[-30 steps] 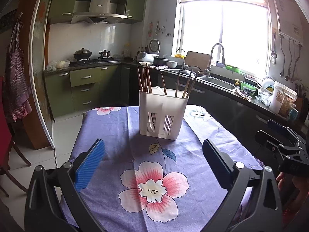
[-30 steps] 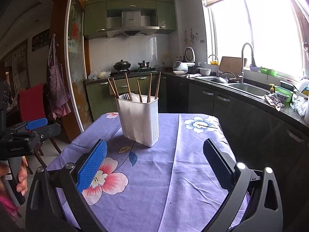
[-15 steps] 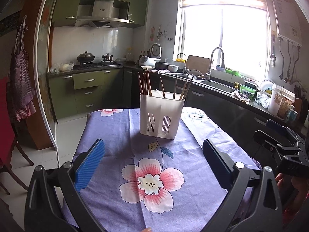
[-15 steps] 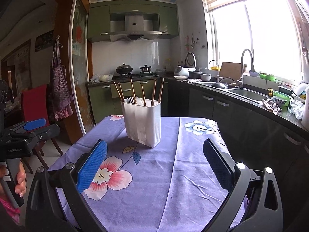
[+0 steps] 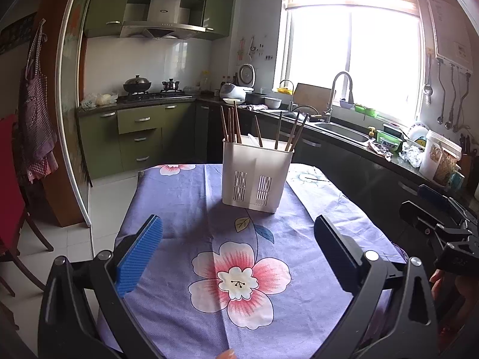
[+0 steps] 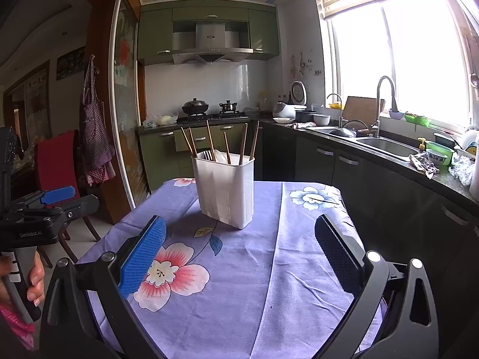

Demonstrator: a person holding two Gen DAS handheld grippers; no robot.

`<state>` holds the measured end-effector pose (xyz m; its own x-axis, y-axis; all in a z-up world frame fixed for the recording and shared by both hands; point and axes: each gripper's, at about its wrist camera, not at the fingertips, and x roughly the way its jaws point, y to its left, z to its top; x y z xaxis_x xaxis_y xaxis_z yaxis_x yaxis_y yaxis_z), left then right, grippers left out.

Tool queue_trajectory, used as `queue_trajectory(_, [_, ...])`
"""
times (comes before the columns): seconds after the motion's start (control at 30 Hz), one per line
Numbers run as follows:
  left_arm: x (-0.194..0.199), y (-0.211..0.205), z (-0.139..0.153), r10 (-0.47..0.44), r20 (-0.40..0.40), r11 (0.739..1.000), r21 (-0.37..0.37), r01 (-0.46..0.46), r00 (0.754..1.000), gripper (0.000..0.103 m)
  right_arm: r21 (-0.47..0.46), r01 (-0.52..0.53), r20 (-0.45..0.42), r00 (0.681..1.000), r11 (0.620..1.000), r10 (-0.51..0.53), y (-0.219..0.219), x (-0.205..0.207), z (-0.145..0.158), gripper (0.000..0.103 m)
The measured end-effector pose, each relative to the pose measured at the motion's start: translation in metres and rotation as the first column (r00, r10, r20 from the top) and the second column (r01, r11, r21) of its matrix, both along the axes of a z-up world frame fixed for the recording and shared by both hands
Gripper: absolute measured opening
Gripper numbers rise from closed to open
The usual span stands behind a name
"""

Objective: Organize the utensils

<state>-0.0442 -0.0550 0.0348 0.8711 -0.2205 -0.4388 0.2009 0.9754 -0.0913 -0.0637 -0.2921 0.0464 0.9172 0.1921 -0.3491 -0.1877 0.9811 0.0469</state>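
Observation:
A white plastic utensil holder stands upright on the table with the purple floral cloth. Several brown chopsticks stick up out of it, with a white utensil among them. It also shows in the right wrist view, chopsticks up. My left gripper is open and empty, held back over the table's near edge. My right gripper is open and empty, also back from the holder. Each gripper shows at the edge of the other's view.
A dark kitchen counter with sink and faucet runs along the right under a bright window. Green cabinets and a stove with pots stand behind. A red chair and hanging apron are left of the table.
Both grippers have drawn back and risen from the holder, which now looks smaller and farther. Both stay open and empty.

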Motion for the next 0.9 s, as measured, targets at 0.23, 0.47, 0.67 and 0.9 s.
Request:
queue_trajectory(0.23, [0.0004, -0.0019, -0.0004, 0.015, 0.005, 1.0, 0.014, -0.015, 1.0, 0.096, 0.008, -0.007, -0.005, 1.0, 1.0, 0.007, 0.0002, 0.0007, -0.0005, 0.098])
queue_trajectory(0.47, [0.0022, 0.0033, 0.0004, -0.008, -0.008, 0.999, -0.033, 0.008, 1.0, 0.096, 0.006, -0.008, -0.008, 1.0, 1.0, 0.008, 0.0008, 0.0018, -0.0009, 0.098])
queue_trajectory(0.67, [0.0037, 0.0032, -0.0019, 0.002, -0.023, 1.0, -0.025, -0.003, 1.0, 0.096, 0.006, -0.008, -0.009, 1.0, 1.0, 0.008, 0.0001, 0.0031, -0.0014, 0.098])
queue_trajectory(0.9, [0.0029, 0.0023, -0.0021, 0.01, -0.021, 1.0, -0.011, -0.011, 1.0, 0.096, 0.006, -0.01, -0.011, 1.0, 1.0, 0.01, 0.0009, 0.0039, -0.0029, 0.098])
